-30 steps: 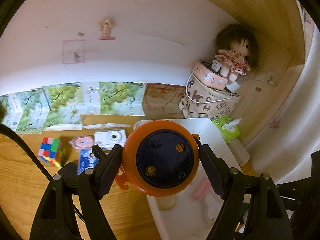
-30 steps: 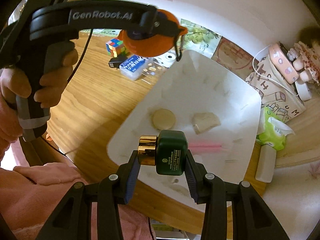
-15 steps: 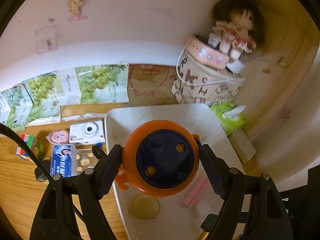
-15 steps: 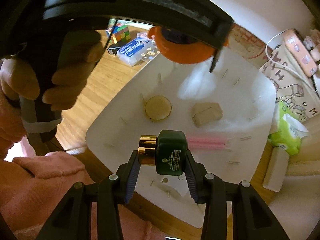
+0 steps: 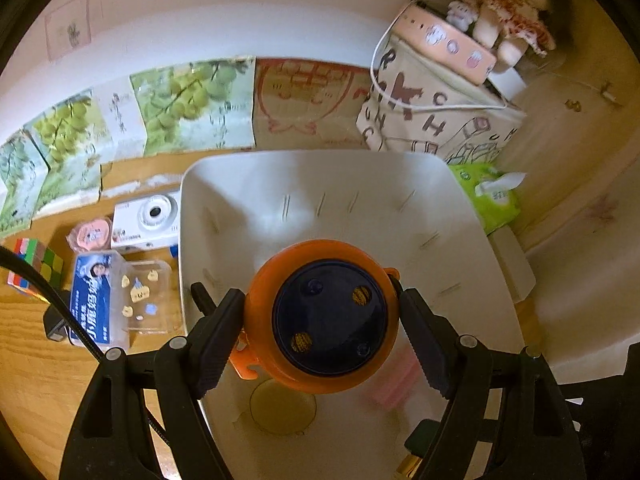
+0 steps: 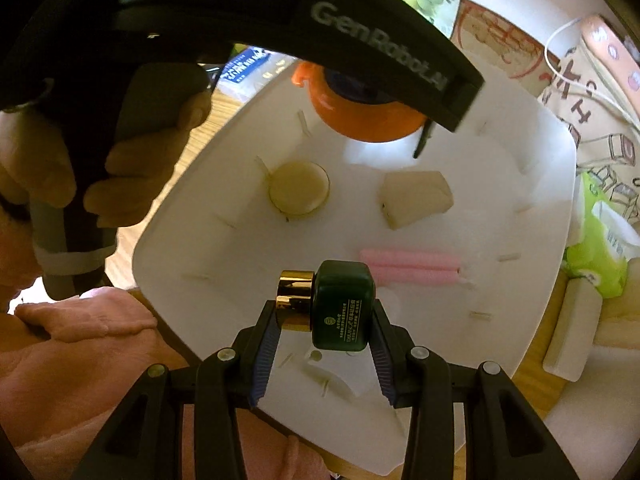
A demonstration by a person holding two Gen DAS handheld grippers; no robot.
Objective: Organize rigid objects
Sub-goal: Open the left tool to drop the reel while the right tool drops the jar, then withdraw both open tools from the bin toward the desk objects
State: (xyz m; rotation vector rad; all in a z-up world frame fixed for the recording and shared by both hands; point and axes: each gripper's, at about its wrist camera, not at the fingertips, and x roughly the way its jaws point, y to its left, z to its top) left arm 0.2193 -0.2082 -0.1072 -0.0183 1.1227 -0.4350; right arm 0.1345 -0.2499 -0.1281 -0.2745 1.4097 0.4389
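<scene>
My left gripper (image 5: 322,320) is shut on a round orange toy with a dark blue face (image 5: 326,316) and holds it over the white tray (image 5: 360,184). It also shows in the right wrist view (image 6: 360,120). My right gripper (image 6: 324,320) is shut on a dark green bottle with a gold cap (image 6: 340,308), held sideways above the near part of the tray (image 6: 532,160). In the tray lie a round beige disc (image 6: 298,188), a beige block (image 6: 416,198) and pink sticks (image 6: 412,268).
On the wooden table left of the tray are a white camera (image 5: 146,218), a pink round tin (image 5: 90,234), a clear case with a blue label (image 5: 116,296) and a colour cube (image 5: 34,268). A printed bag (image 5: 436,116), a doll (image 5: 508,4) and green wipes (image 5: 492,196) stand behind.
My left gripper has carried the orange toy to the right, from the table's edge to over the tray. My right gripper with the green bottle has moved further over the tray.
</scene>
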